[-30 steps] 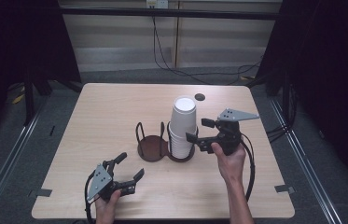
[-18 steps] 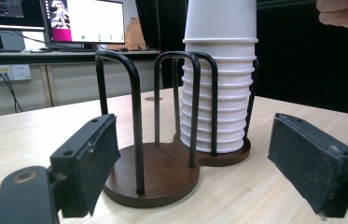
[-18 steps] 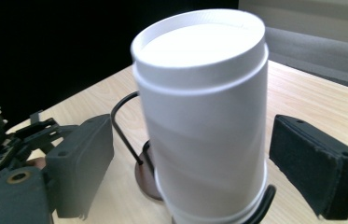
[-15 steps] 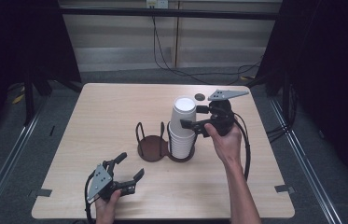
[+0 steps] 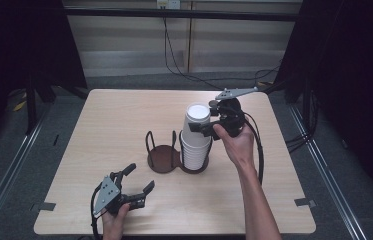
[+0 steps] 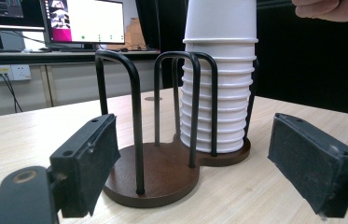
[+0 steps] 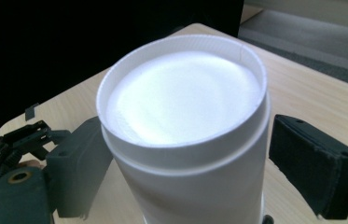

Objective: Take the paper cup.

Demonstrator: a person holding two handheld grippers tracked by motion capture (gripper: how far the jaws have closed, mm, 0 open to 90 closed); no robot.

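The table (image 5: 124, 120) carries a brown two-ring cup holder (image 5: 163, 159) near its middle. Its right ring holds a stack of white paper cups (image 5: 195, 140), upturned, bases up; its left ring is bare.

Your right gripper (image 5: 208, 129) stands at the top cup (image 7: 185, 135) of that stack, toward the table's far right corner. Its jaws are spread, one on each side of the cup wall. The left pad looks to be at the wall; the right pad stands clear of it. Nothing is grasped yet. In my judgement the step in hand is the approach to lift off the top cup.

The next move calls for you to close both pads squarely on the upper cup alone, above the rim of the one beneath, then draw straight up. A pinch set too low would likely drag two cups together.

The holder's black wire loops (image 6: 185, 102) rise around the lower cups, below your grip, and should not obstruct the lift.

Your left gripper (image 5: 136, 182) rests near the table's near left corner, jaws released, holding nothing, well apart from the holder.

A small dark disc (image 5: 213, 103) lies near the far edge, just behind your right gripper.
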